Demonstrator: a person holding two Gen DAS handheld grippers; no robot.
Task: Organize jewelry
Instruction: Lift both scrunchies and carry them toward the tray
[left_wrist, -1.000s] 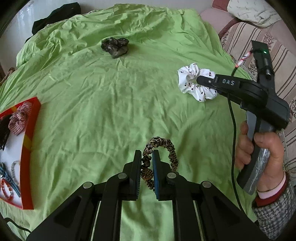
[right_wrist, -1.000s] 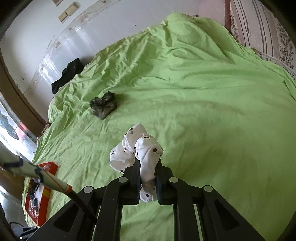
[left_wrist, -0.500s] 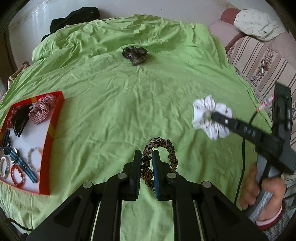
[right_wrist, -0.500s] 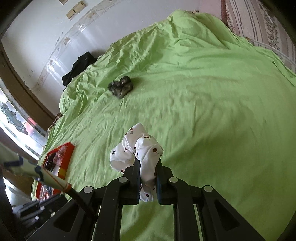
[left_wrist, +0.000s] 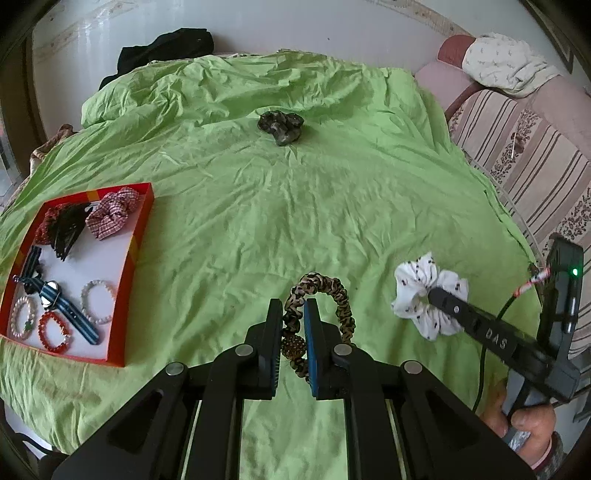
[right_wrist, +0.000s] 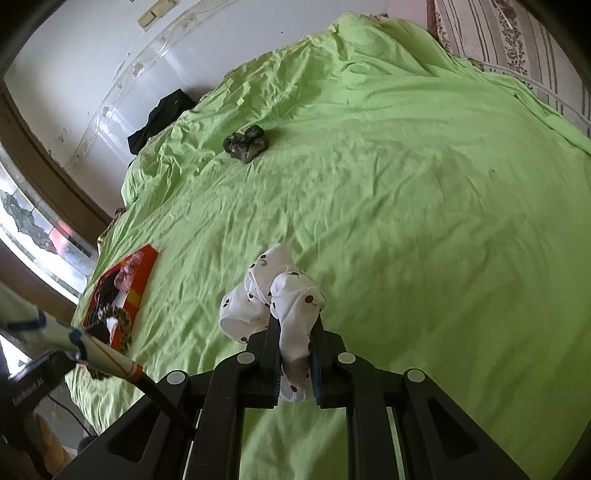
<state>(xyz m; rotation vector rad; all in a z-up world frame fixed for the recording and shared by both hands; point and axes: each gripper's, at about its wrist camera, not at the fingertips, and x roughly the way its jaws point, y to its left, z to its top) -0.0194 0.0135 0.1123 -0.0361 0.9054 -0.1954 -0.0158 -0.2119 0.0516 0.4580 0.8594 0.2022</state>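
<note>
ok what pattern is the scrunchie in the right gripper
White with small dark red cherry-like dots; the scrunchie shows best in the right wrist view, clamped in the right gripper.

You are looking at two grippers: the left gripper (left_wrist: 291, 332) and the right gripper (right_wrist: 294, 354). One red tray (left_wrist: 138, 236) is sitting on one green sheet (left_wrist: 295, 206). Three scrunchies are lying or hanging outside the tray: one leopard scrunchie (left_wrist: 332, 295), one white dotted scrunchie (left_wrist: 417, 291), one dark scrunchie (left_wrist: 280, 125). Inside the tray you are seeing at least one plaid scrunchie (left_wrist: 112, 216), four bead bracelets (left_wrist: 96, 301) and one striped band (left_wrist: 62, 306).
</note>
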